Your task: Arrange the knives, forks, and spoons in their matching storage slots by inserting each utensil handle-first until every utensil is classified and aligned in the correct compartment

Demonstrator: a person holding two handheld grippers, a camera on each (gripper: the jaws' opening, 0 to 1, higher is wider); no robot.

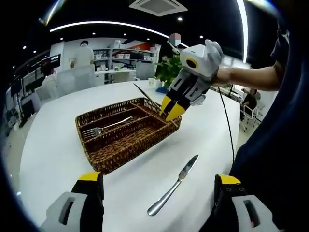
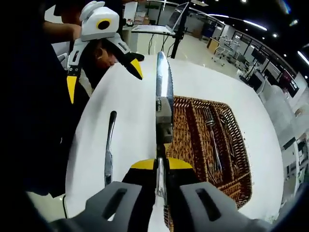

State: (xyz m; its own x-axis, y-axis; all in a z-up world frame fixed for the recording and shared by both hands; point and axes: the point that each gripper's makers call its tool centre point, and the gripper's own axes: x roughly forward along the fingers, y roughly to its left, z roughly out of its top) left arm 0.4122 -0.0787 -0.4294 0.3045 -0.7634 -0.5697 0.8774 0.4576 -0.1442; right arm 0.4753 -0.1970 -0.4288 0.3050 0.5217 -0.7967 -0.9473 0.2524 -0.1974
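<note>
A brown wicker cutlery basket (image 1: 126, 153) with long slots stands on the white table. A fork (image 1: 104, 127) lies in one slot. My right gripper (image 2: 161, 166) is shut on a table knife (image 2: 163, 87) whose blade points away from the jaws, over the basket's (image 2: 236, 145) near edge. From the left gripper view, that right gripper (image 1: 173, 112) hovers at the basket's far right corner with the knife's blade (image 1: 145, 94) sticking out. A second knife (image 1: 175, 186) lies flat on the table. My left gripper (image 1: 158, 177) stands open above it, holding nothing.
The round white table (image 1: 58, 154) has bare room around the basket. In the right gripper view, the left gripper (image 2: 104, 77) is open at top left, the second knife (image 2: 108, 150) lies left of the basket and the fork (image 2: 212, 135) rests inside. An office with people lies beyond.
</note>
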